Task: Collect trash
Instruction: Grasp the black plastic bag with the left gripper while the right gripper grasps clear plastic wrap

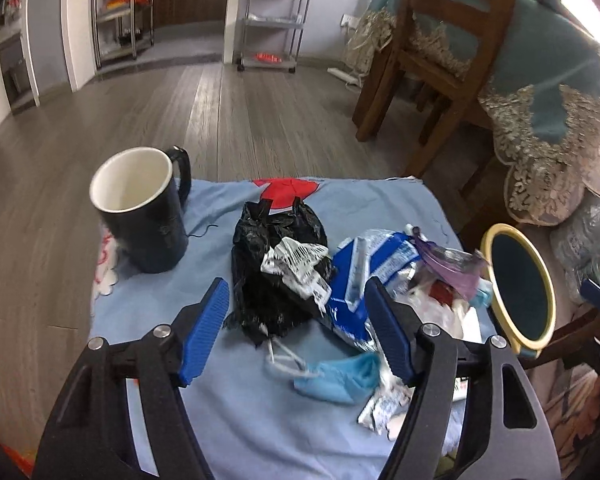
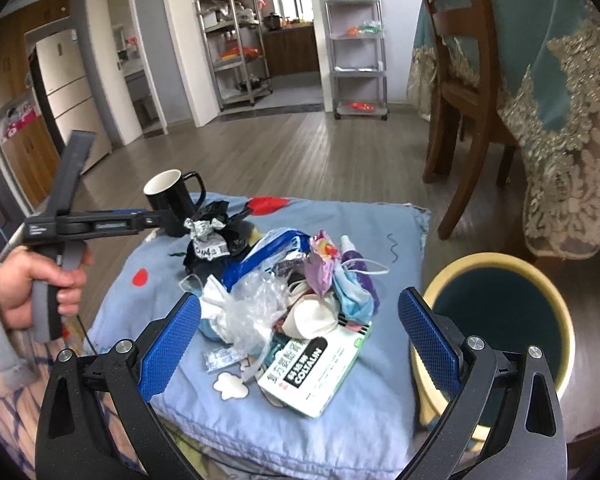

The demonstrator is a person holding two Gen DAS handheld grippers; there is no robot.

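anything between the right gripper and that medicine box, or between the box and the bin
Nothing visible blocks either path. The right gripper hangs open above the medicine box, which lies at the near edge of the trash pile. The open-topped bin stands just right of the cushion.

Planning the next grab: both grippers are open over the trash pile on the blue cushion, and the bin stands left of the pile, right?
Not quite. The bin stands right of the trash pile, as the right wrist view shows. The rest holds: left gripper and right gripper are open.

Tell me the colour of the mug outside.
Black, white inside; the mug shows best in the left wrist view.
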